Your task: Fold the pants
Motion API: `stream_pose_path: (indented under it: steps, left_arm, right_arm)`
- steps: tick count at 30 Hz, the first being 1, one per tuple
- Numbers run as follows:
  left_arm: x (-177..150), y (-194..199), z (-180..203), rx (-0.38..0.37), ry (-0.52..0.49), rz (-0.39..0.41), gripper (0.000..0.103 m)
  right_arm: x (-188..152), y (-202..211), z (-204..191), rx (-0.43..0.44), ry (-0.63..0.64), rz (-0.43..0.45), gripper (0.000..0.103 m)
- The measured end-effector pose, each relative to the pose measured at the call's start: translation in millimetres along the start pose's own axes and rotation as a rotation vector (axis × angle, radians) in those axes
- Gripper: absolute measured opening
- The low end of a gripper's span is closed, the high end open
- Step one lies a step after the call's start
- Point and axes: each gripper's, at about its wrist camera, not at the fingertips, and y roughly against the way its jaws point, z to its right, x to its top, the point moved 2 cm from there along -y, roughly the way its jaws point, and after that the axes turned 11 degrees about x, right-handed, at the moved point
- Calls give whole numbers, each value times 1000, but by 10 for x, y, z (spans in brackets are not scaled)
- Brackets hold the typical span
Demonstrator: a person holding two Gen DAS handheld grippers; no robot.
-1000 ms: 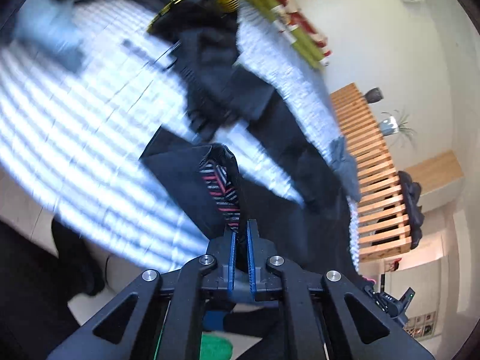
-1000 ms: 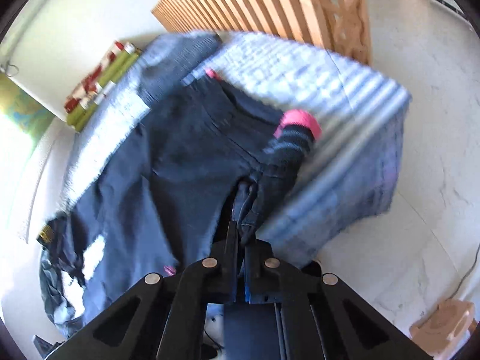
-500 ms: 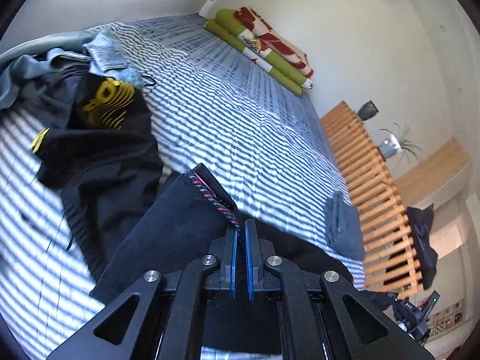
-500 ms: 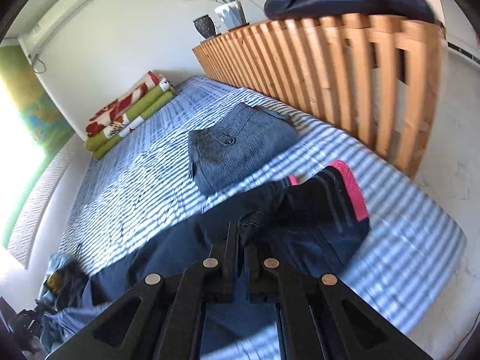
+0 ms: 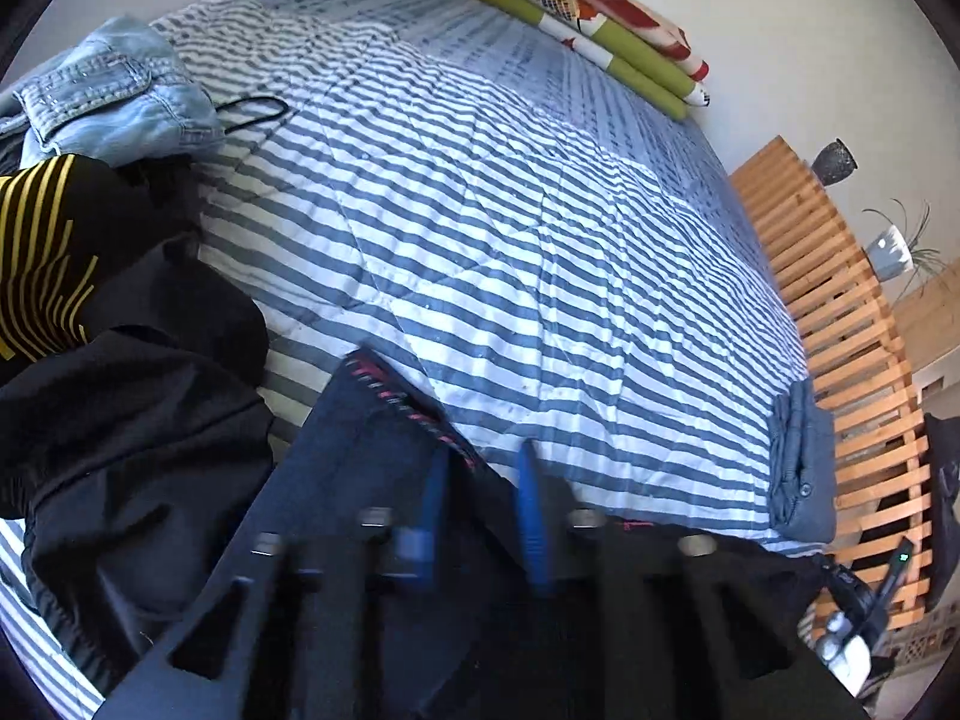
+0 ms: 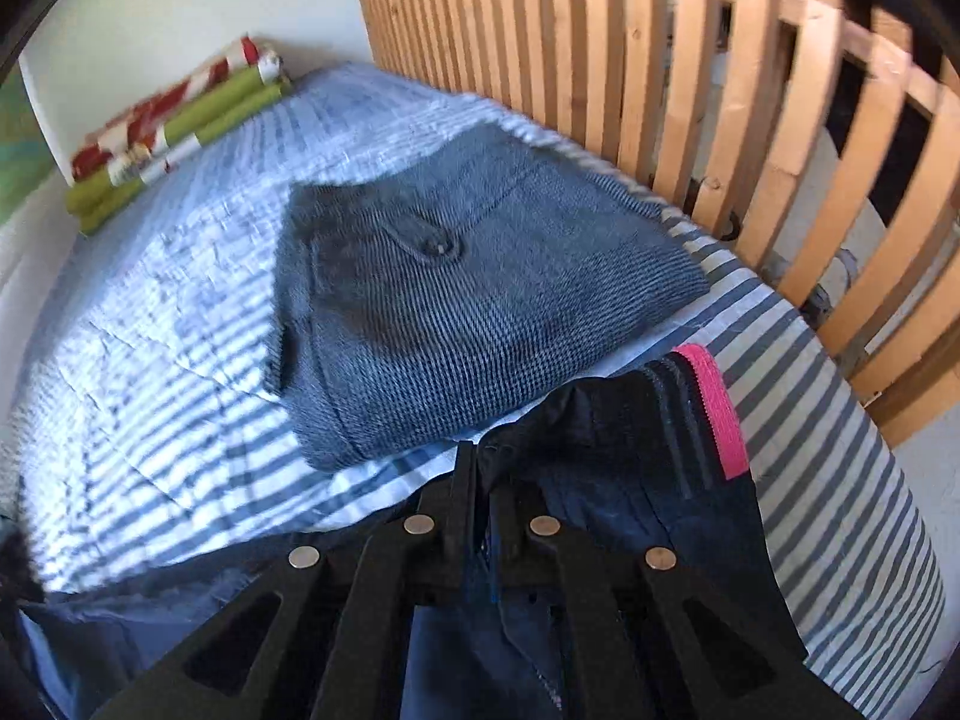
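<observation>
The dark pants (image 5: 372, 438) are laid along the near edge of the striped bed (image 5: 510, 240), their hem under the left gripper (image 5: 480, 480), whose jaws are opening, with the cloth between the blue pads but no longer pinched. In the right wrist view the waistband end (image 6: 660, 420) with its pink band is seen at the right gripper (image 6: 477, 468), whose jaws are parting slightly from nearly closed with cloth between them. Folded grey pants (image 6: 468, 300) lie just beyond, beside the wooden slatted rail (image 6: 690, 90).
</observation>
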Motion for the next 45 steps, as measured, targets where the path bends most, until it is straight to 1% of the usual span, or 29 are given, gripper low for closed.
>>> stream_pose_path:
  steps: [1,3,4,5,6,8,10,12,13,15,17,19,21,24,27,28,29,31,32,33,34,36,37,38,40,42,43,44,45]
  left_arm:
    - [18,44,-4,-17,-10,9,50]
    - [33,218,-30,-25,-46,49,51]
    - [27,338,-60,-38,-66,67,55]
    - [6,471,-116,-57,-77,83,58]
    - [-26,582,-171,-67,-85,98,62]
    - [-124,823,-347,-59,-95,139,63]
    - [-232,925,-571,-58,-87,143,63]
    - [-379,961,-741,-59,-99,109,63]
    - [-451,921,-816,-47,-109,88,63]
    - [-572,774,-930,-26,-113,29,63]
    - [-680,586,-1002,-55,-102,-39,63]
    - [-762,415,-1025,-49,-109,-79,64]
    - [-848,260,-1044,-25,-114,-104,67]
    - [-947,101,-1112,6,-111,-126,71]
    - [-1015,-13,-1227,-44,-41,-152,74]
    - [-1015,-41,-1243,-51,-29,-153,74]
    - [-1013,-54,-1230,-57,-30,-154,74]
    - [-1005,-66,-1189,-72,-40,-160,73]
    - [-1004,-64,-1167,-88,-43,-166,67]
    - [-1010,-63,-1136,-99,-58,-177,41]
    - [-1022,-76,-1103,-87,-82,-195,14]
    - [-1029,-87,-1042,-62,-129,-201,12]
    - [-1029,-72,-1026,-74,-132,-200,8]
    - [-1032,-39,-1008,-93,-134,-197,7]
    - [-1013,59,-969,-116,-132,-173,7]
    - [-996,132,-984,-124,-119,-137,8]
    - [-989,162,-1003,-118,-110,-119,15]
    - [-998,183,-1021,-114,-103,-119,24]
    - [-1015,187,-1031,-124,-98,-134,49]
  right_arm:
    - [9,-18,20,6,-2,-19,11]
    - [3,81,23,44,11,-13,16]
    - [-7,150,16,52,23,-8,22]
    - [-35,284,3,54,44,11,29]
    - [-67,412,-20,57,75,35,32]
    - [-175,667,-80,57,154,64,44]
    - [-305,898,-120,46,223,87,45]
    - [-475,1101,-129,36,266,95,46]
    - [-567,1197,-137,65,275,94,46]
    - [-898,1359,-237,176,316,72,48]
    - [-1239,1384,-379,218,380,27,52]
    - [-1721,1321,-631,245,492,-50,53]
    - [-2087,1257,-841,244,590,-87,53]
    - [-2529,1141,-1183,199,752,-79,54]
    - [-2821,1015,-1477,173,888,-68,63]
    - [-2876,981,-1562,145,927,-56,67]
    - [-2988,963,-1624,98,965,-34,67]
    - [-2993,851,-1722,17,996,0,67]
    - [-2977,814,-1741,-16,999,10,67]
    - [-2949,797,-1750,-39,1005,15,67]
    - [-2926,800,-1743,-40,1007,9,67]
    - [-2865,852,-1723,-1,994,-33,44]
    - [-2819,855,-1725,4,985,-53,23]
    - [-2759,890,-1711,14,970,-65,16]
    - [-2627,1015,-1674,50,935,-62,10]
    - [-2534,1087,-1647,71,913,-60,9]
    - [-2480,1099,-1672,76,908,-58,9]
    - [-2470,1113,-1678,78,904,-54,9]
    - [-2419,1109,-1687,75,906,-54,9]
